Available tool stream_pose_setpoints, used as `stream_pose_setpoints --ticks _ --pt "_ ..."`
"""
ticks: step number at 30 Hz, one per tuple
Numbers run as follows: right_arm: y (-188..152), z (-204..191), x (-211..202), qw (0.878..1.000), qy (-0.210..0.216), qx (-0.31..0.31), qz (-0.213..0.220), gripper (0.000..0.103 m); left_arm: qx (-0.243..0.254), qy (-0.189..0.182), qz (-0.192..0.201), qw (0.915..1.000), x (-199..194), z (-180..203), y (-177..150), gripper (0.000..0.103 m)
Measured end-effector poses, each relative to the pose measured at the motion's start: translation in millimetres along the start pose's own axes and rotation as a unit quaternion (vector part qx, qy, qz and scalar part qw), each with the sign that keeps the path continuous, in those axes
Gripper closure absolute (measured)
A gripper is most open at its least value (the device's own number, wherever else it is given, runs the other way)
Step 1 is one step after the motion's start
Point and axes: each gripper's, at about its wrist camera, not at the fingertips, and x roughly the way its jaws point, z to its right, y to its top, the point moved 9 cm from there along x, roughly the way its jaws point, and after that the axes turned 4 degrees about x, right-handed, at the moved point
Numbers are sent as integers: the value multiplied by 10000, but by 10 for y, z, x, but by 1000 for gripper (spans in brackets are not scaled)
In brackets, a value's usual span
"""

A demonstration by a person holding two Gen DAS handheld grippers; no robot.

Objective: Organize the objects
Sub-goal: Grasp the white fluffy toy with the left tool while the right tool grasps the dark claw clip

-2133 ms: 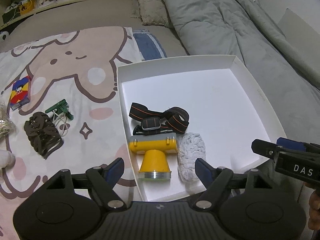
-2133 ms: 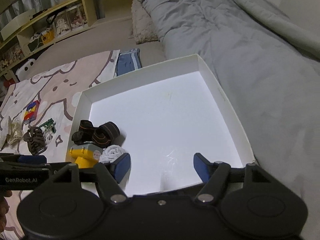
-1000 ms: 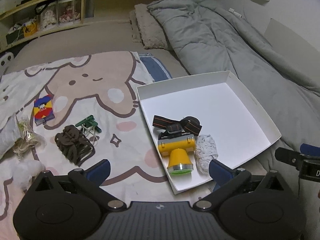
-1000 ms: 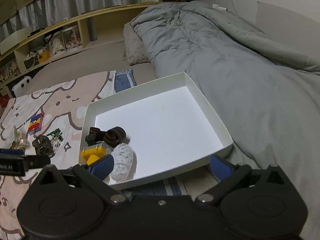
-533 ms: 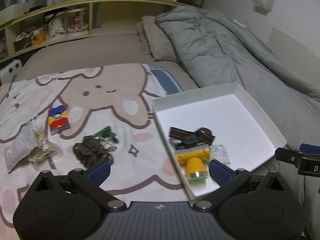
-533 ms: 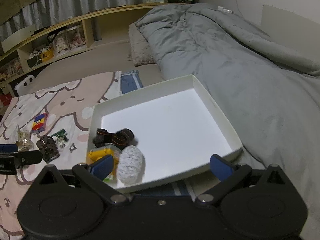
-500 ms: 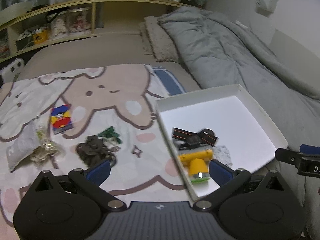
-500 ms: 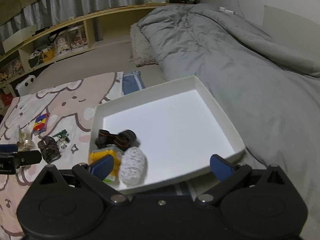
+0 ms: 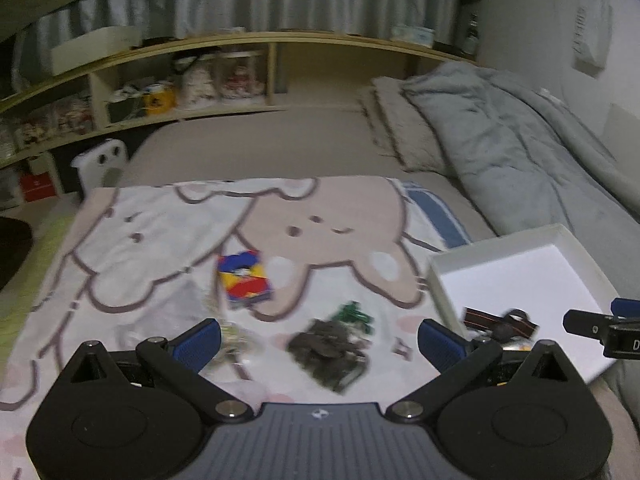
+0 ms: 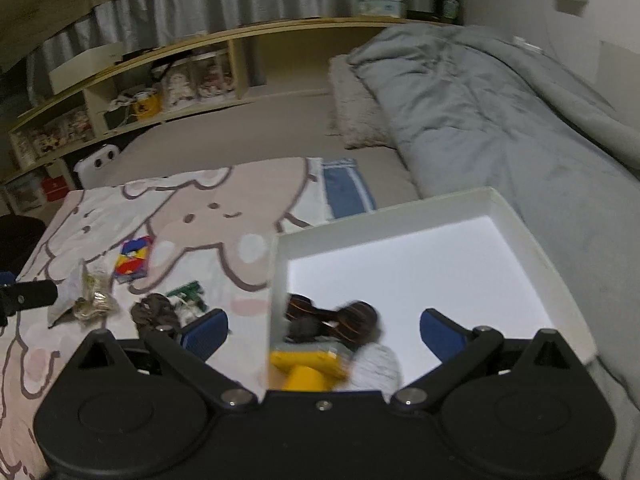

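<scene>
Both grippers spread, empty: left gripper over the dark strap bundle on the cartoon blanket, right gripper over the white box; drop straight, straddle the whole bundle, clamp its thick middle.

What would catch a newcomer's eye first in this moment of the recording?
Probably the bright white tray lying on the bed beside the grey duvet, with the yellow headlamp and its striped strap in the tray's near left corner. Next, the cartoon-animal blanket to its left, strewn with small items such as a colourful card box. Both grippers are open and empty.
</scene>
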Motion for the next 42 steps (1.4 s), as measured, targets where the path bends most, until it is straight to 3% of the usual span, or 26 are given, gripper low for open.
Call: stream_pose_setpoints --ticks 12,22,25,29,38,42 --pt "128 -704 363 9989 451 -61 138 0 -470 382 -109 9981 134 -793 -210 0" --pt "183 -1130 673 9964 686 -260 425 0 -406 -33 -358 9985 341 -918 -420 0" --pt "160 -1269 770 9940 963 -282 447 0 30 -87 -358 9993 375 -902 -429 4" --pt "65 -1417 959 9916 1174 -440 332 0 261 -319 -533 9977 461 -886 -468 22" --pt "-392 -1569 1344 9820 1564 -1044 177 0 728 -831 -966 9892 748 -824 -651 37" --pt "-497 -1672 1397 9749 1828 -1272 52 1 788 -1025 -1179 9846 880 -795 -756 39"
